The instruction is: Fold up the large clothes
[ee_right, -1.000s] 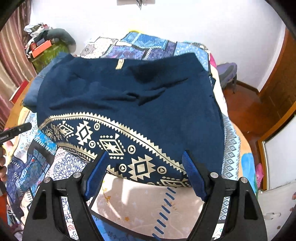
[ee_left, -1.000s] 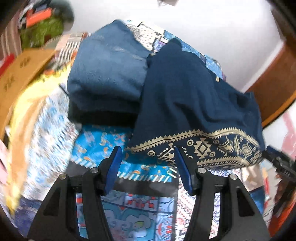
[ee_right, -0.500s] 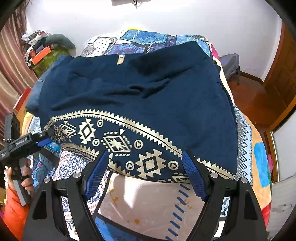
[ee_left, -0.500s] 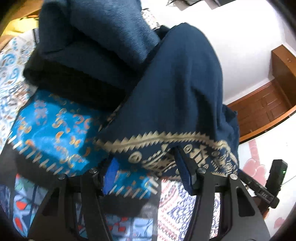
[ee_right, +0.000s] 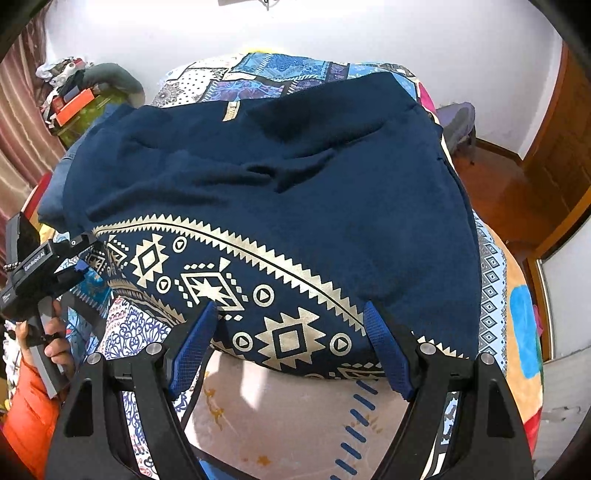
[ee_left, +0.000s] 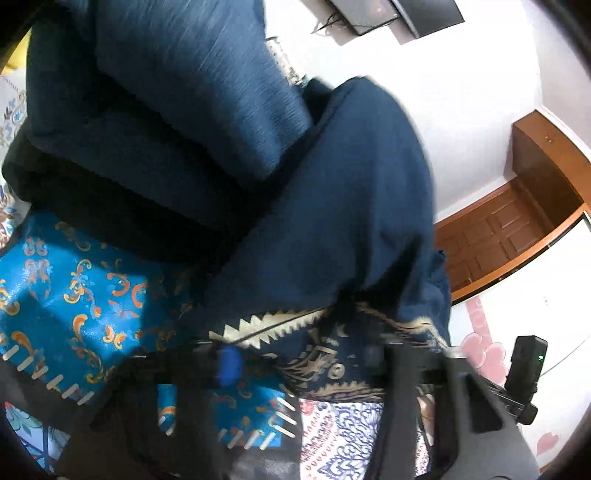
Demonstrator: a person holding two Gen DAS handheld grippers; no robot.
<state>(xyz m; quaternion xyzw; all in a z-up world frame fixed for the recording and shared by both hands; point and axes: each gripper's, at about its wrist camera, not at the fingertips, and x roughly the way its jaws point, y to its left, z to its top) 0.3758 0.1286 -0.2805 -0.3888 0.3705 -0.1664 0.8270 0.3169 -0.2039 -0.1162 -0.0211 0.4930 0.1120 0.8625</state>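
The right gripper [ee_right: 291,345] stands open at the printed hem of the navy garment [ee_right: 295,192], which lies spread on the bed [ee_right: 495,280]. The left gripper [ee_left: 303,363] is blurred; its state cannot be told. The cloth looks soft, light and limp: take hold at the hem corners.

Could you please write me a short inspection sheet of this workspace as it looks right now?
Surface: patchwork bedspread on a bed.
Job's things: navy garment with gold-patterned hem, spread flat.
Clutter: folded blue clothes beside it; piled items at the far corner.
Grippers: left gripper at the hem's left corner, blurred; right gripper open at the near hem.
Cables: cords below a wall screen.
Surroundings: white wall, wooden door.
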